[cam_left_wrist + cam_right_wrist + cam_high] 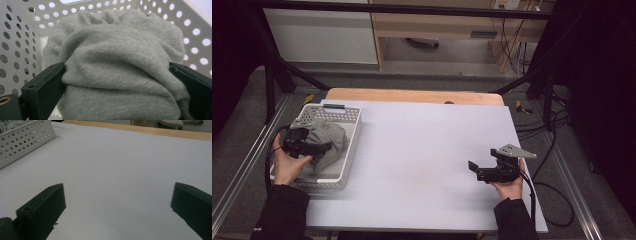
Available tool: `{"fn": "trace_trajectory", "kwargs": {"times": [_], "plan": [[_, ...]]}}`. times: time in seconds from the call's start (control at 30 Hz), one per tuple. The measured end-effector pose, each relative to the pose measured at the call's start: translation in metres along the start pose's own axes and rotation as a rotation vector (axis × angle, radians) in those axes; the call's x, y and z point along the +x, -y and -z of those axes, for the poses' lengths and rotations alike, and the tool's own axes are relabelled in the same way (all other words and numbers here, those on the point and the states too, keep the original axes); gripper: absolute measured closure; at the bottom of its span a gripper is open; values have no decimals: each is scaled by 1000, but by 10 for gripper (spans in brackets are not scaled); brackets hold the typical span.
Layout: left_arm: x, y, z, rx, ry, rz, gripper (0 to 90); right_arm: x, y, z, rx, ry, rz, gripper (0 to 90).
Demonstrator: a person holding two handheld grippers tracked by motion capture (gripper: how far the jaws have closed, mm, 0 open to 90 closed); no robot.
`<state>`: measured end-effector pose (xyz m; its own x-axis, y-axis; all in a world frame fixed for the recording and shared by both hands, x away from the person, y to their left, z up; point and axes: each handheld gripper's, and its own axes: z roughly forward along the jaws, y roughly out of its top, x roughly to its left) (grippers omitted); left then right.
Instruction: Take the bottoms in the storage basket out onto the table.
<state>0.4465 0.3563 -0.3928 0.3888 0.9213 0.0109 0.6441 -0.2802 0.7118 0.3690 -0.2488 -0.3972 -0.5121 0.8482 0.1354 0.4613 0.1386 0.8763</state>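
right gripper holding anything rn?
No. In the right gripper view the right gripper has its jaws spread wide with just bare white table between them.

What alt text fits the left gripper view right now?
A bunched grey knitted garment bulges between the left gripper's two wide-apart black jaws, touching both, inside a white perforated plastic basket.
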Motion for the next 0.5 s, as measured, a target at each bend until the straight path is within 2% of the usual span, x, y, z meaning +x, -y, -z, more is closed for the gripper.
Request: {"fn": "trace_trajectory", "kwargs": {"times": [0.23,0.5], "plan": [[-1,-1,-2,22,-13,-3,105,0,0,1,-3,2,0,1],[-2,-2,-3,37,-7,11,200,0,0,0,1,1,-1,1]]}}
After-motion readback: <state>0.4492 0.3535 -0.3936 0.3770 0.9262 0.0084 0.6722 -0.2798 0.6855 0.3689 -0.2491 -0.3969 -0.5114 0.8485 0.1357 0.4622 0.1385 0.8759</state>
